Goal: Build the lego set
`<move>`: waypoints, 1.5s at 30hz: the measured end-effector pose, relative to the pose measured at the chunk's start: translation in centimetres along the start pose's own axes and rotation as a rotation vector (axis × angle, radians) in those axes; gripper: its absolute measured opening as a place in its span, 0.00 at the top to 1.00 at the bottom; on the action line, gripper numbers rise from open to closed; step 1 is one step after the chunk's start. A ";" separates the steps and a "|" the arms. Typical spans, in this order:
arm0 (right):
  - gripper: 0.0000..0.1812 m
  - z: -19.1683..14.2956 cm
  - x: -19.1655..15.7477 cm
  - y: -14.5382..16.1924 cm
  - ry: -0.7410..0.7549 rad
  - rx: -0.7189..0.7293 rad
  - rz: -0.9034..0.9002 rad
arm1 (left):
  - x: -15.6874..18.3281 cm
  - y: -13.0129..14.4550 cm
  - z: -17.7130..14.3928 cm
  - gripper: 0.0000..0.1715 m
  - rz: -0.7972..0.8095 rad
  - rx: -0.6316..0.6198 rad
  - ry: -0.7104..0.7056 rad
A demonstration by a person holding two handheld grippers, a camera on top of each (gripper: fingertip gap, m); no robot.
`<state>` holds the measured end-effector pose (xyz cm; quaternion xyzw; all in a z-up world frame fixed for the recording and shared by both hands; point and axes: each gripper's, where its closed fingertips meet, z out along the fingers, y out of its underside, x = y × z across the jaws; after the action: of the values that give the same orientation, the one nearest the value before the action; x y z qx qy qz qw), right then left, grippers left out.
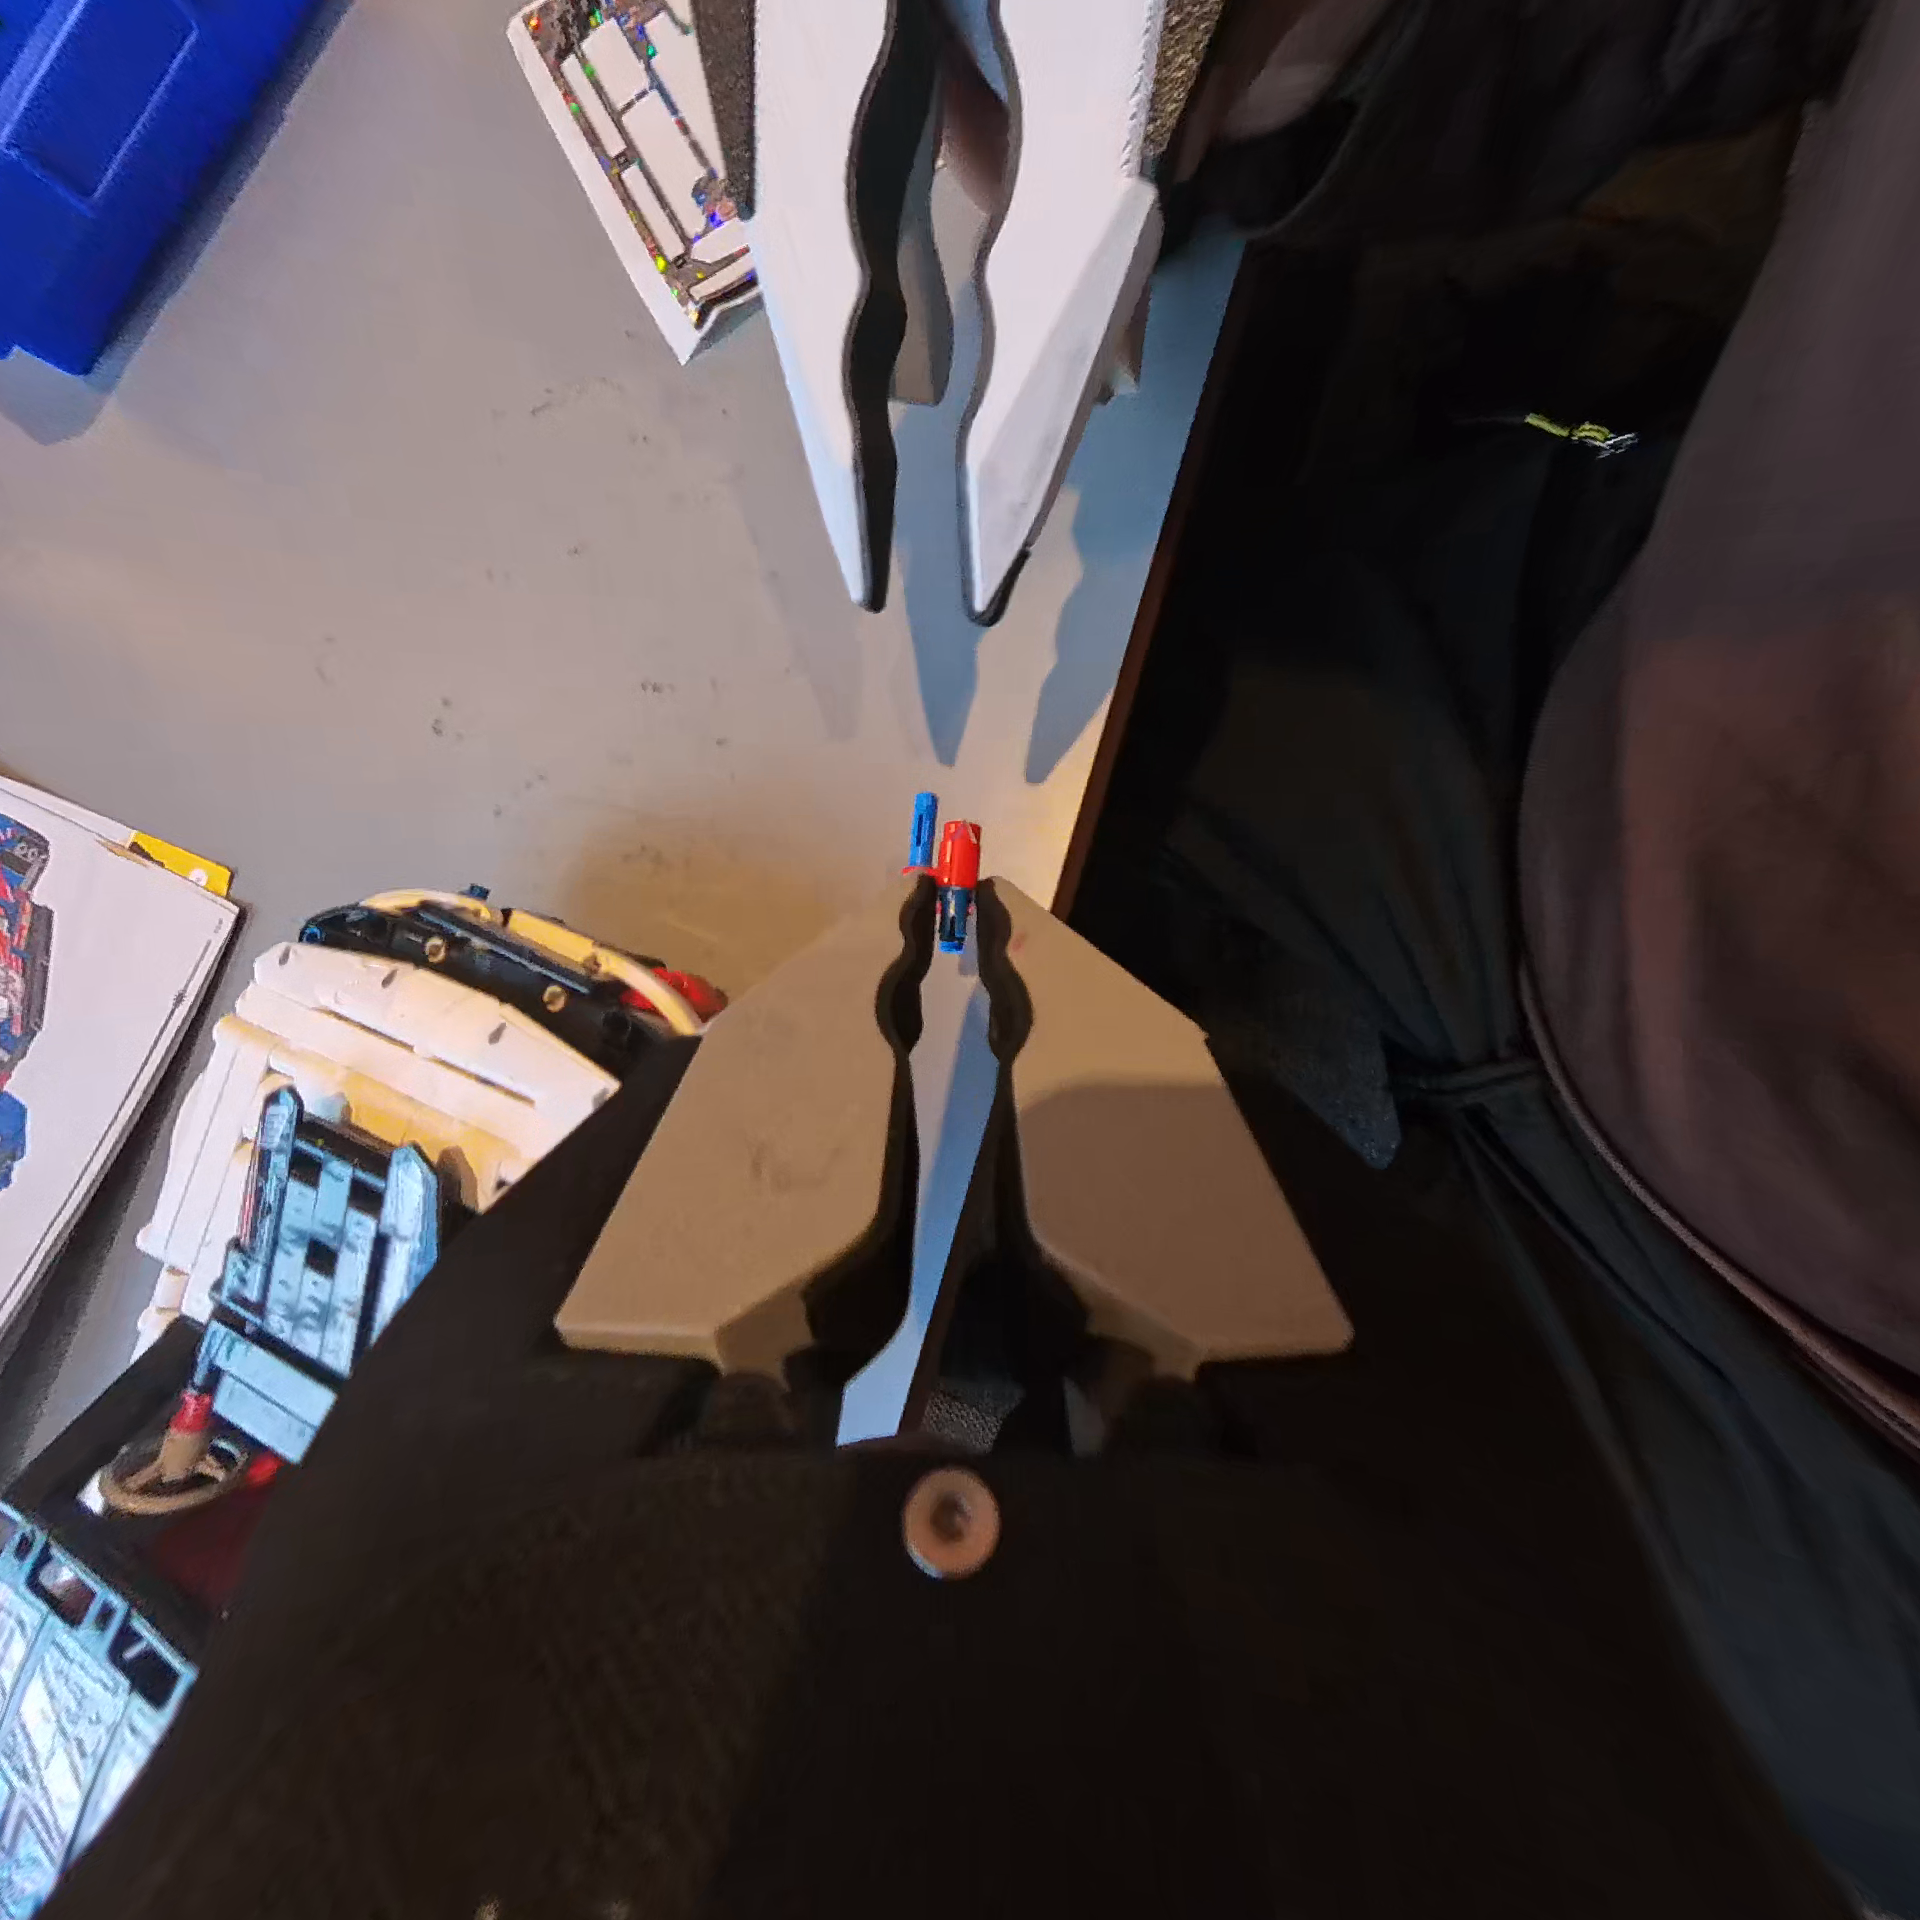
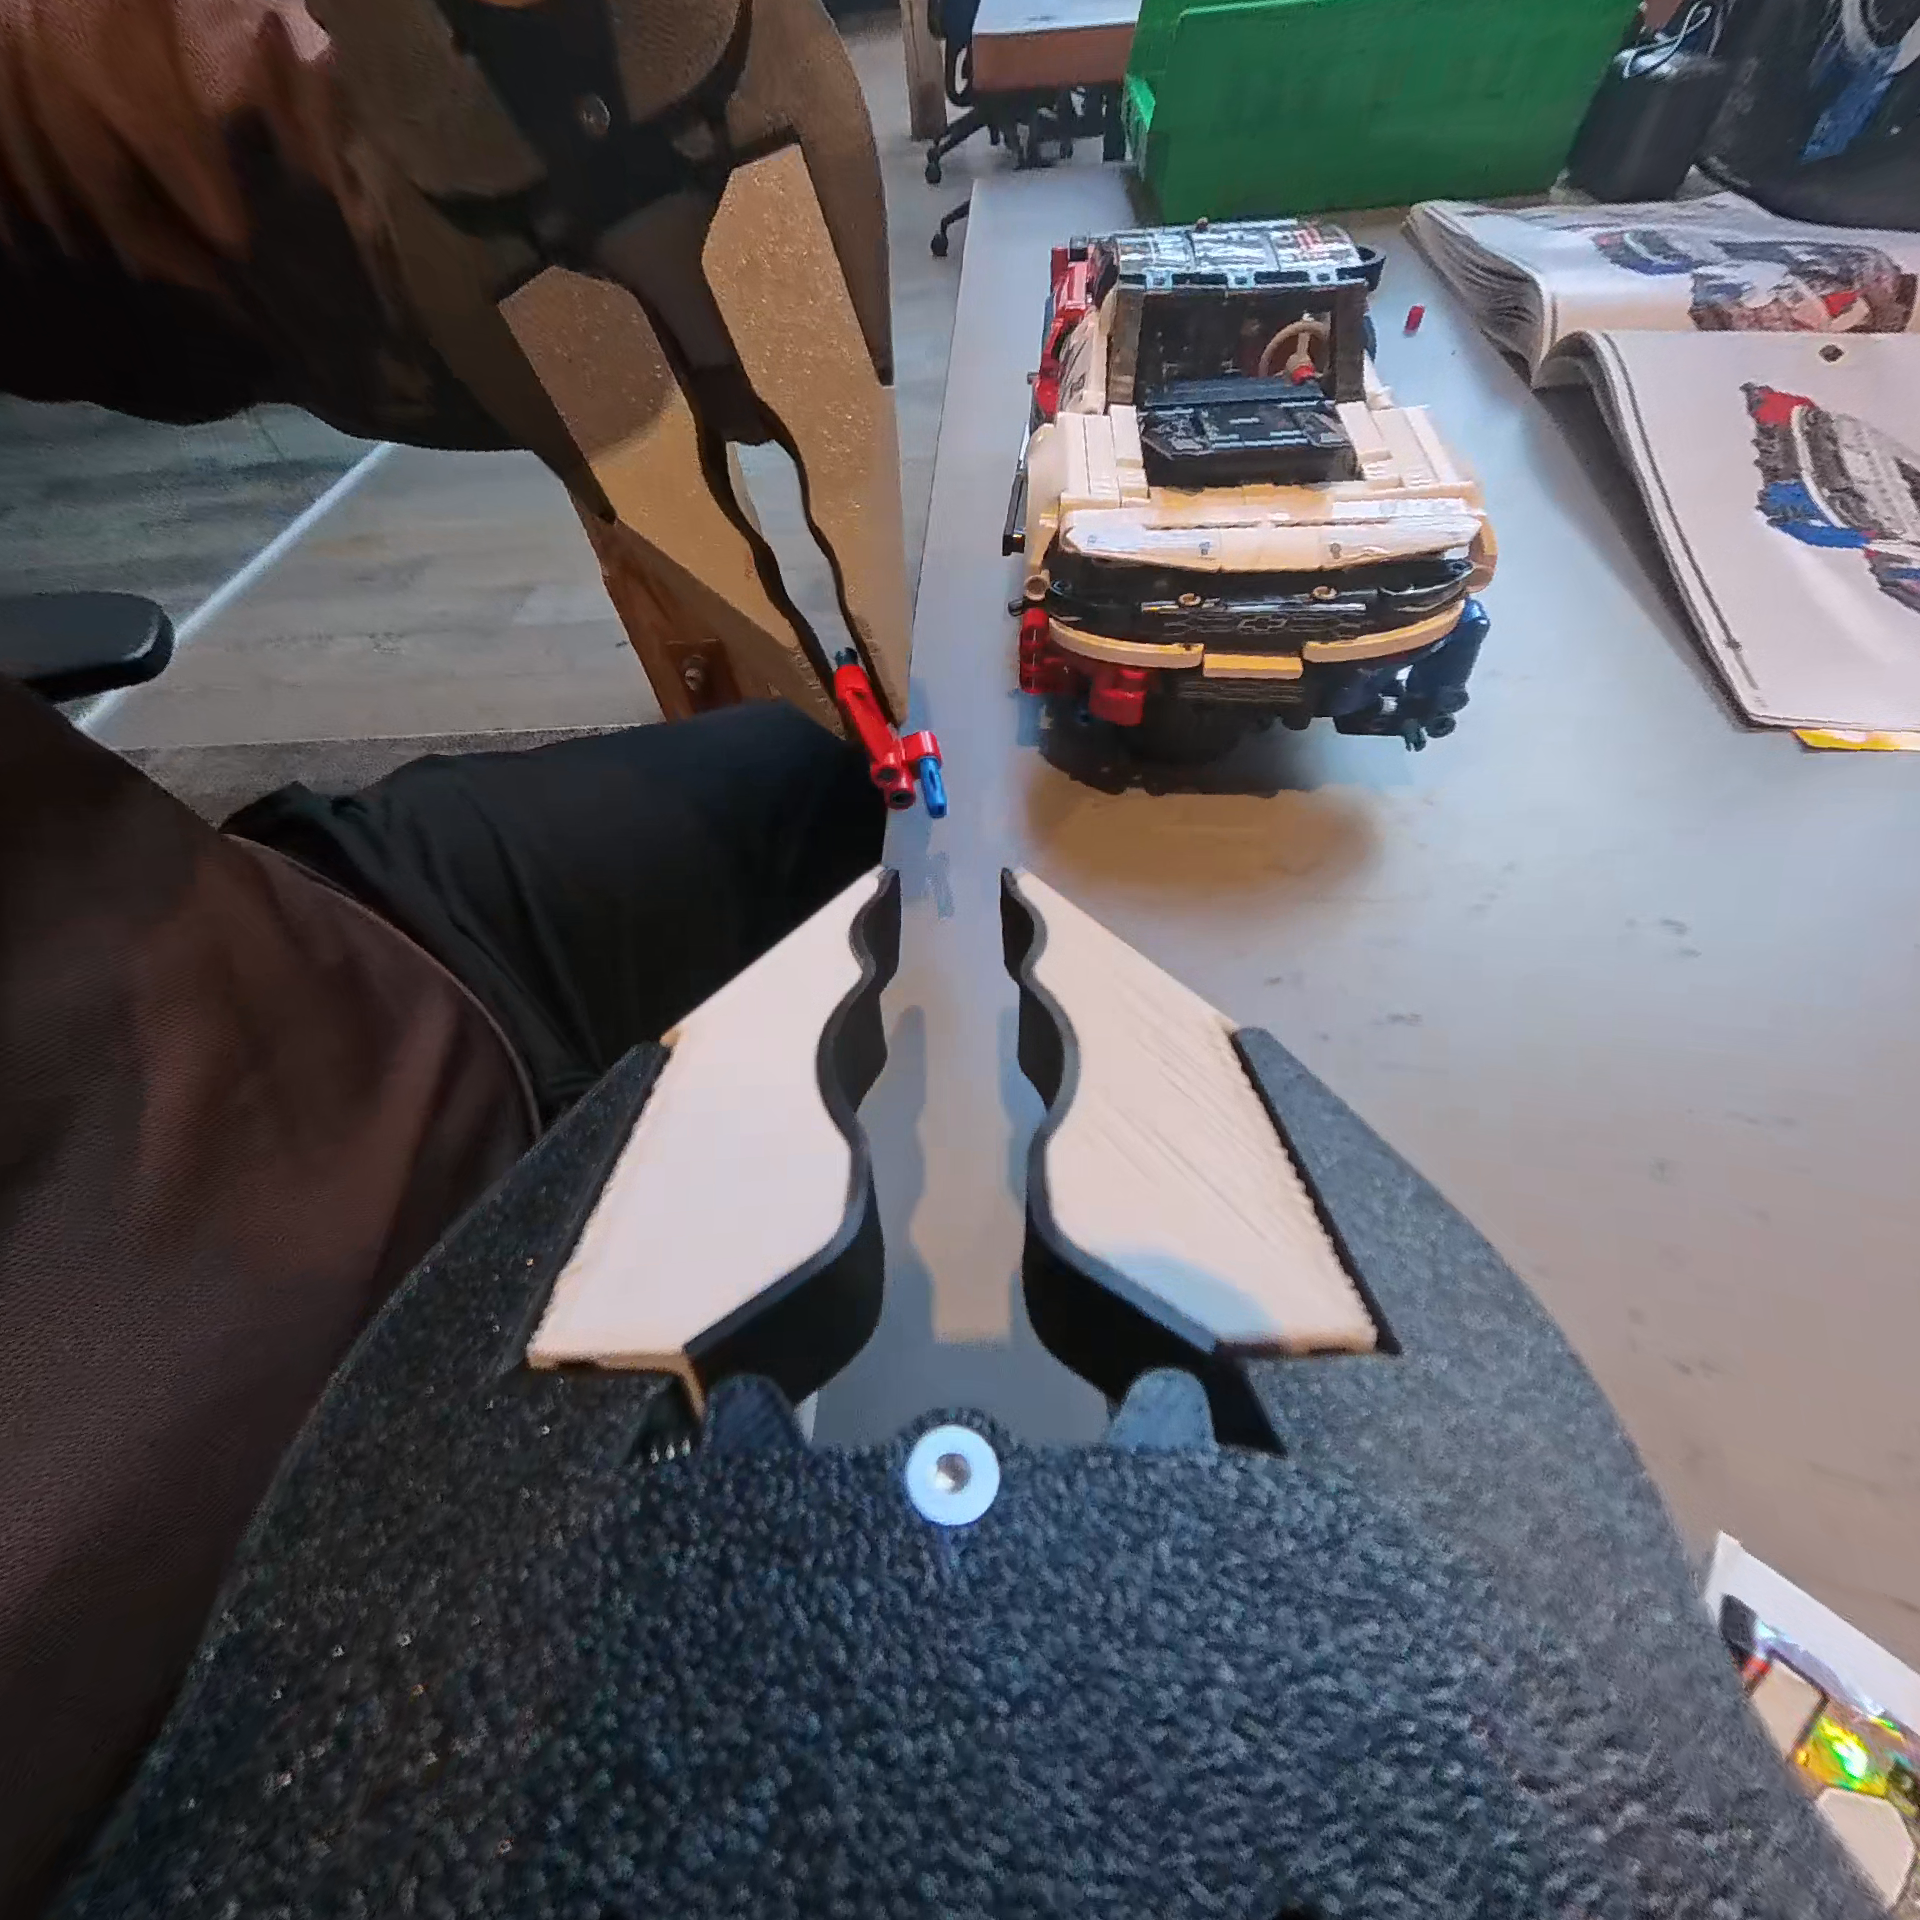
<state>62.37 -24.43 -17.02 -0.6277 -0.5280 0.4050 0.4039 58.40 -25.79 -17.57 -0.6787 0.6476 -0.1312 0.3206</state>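
Small red connector with blue pin point(image 1: 943, 868): clamped at the tips of the left gripper point(image 1: 951, 904), held over the desk point(image 1: 436, 582) edge; long axis runs along the fingers, pointing toward the right gripper point(image 2: 945, 883), whose fingers stand apart and empty just beside it. Lego car point(image 2: 1247, 499): farther in on the desk, bodywork largely built; this piece not yet fitted. Instruction booklets point(image 2: 1714, 416): open beyond the car.

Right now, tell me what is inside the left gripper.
The left gripper pinches a small red piece with blue pins. Its top pokes out past the tips; the clamped lower end is partly hidden.
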 end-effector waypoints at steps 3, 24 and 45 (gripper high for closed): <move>0.90 0.5 -0.2 -0.3 -0.014 0.004 -0.003 | 0.0 0.2 0.0 0.97 -0.018 0.000 -0.001; 0.90 3.3 -2.4 -1.6 -0.089 0.025 -0.077 | 0.7 -2.4 -1.7 0.97 0.018 0.147 0.049; 0.92 3.9 -2.7 -1.6 -0.066 0.015 -0.135 | 1.2 -1.9 -1.2 0.97 -0.061 0.204 0.095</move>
<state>57.90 -26.57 -16.70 -0.5739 -0.5790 0.4014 0.4175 59.37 -27.38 -15.75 -0.6551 0.6243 -0.2380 0.3528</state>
